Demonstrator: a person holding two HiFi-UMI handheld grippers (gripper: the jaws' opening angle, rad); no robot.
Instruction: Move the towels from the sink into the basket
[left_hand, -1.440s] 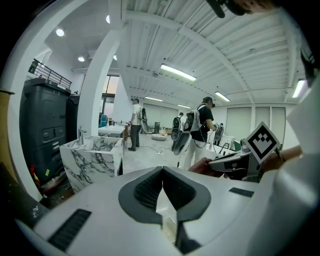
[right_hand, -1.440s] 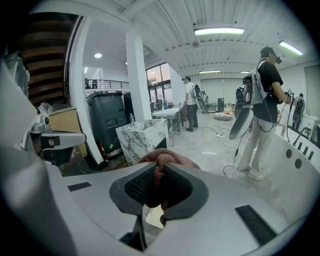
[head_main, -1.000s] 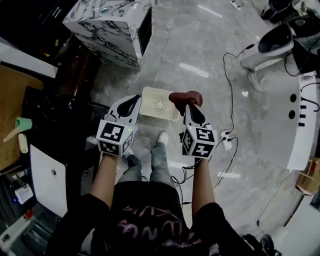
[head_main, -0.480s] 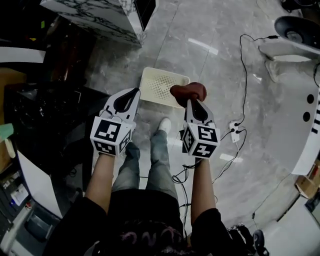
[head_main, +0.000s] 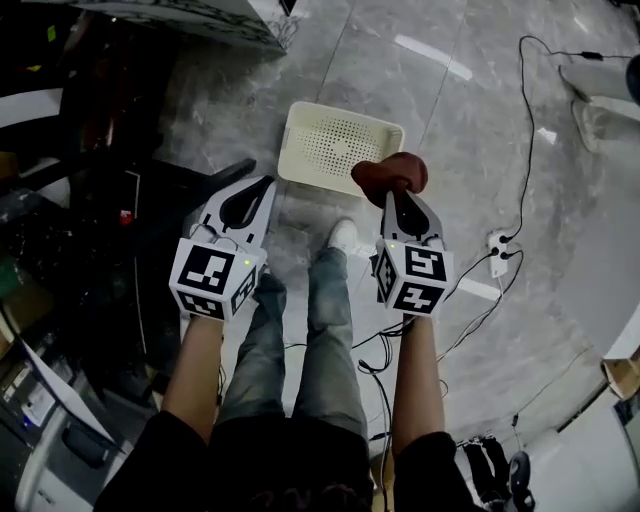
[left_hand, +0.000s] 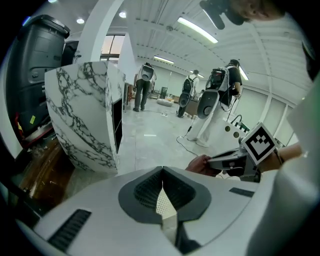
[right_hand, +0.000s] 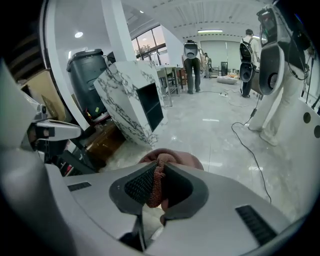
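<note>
Right gripper pinches a reddish-brown towel. In the right gripper view one fold of the towel is squeezed between the ribbed pads, and the rest bulges out past the jaw tips as a rounded wad. Left gripper has its jaws pressed together with nothing between them, as the left gripper view confirms. A cream perforated basket sits on the grey floor, ahead of both pairs of jaws and between them. From the head view the towel overlaps the basket's near right corner but is held at the tips, not lying inside. A marble-patterned cabinet stands beyond the right jaws to their left; a black cable runs well off to the right
</note>
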